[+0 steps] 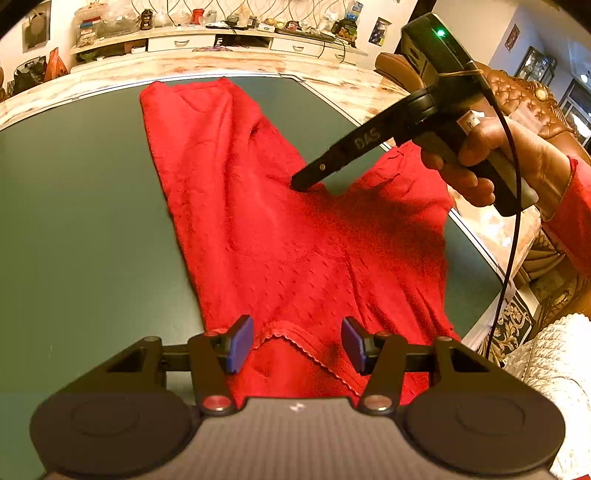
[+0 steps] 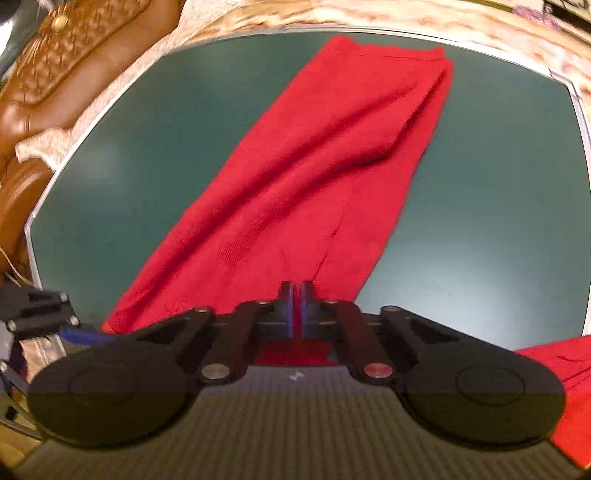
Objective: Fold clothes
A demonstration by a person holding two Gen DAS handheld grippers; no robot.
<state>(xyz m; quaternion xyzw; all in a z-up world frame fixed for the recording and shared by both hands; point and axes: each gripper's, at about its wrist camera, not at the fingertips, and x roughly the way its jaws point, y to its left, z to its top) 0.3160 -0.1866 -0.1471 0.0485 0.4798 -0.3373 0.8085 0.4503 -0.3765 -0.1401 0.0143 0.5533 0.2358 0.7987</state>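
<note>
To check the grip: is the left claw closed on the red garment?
No, the left claw stands open, its blue pads apart above the red garment.

Black claws [image 1: 297, 343], blue pads [image 1: 240, 343], red sleeve [image 1: 574, 218]

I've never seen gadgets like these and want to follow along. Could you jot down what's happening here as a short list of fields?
garment: red knitted garment, spread lengthwise, wrinkled, not yet folded
surface: dark green table
left gripper: jaws open, hovering over the garment's scalloped near edge
right gripper: jaws shut, tips down on the cloth; whether fabric is pinched is unclear
hand: grasps the right gripper's handle, red sleeve
background: brown leather sofa, cluttered shelf
</note>
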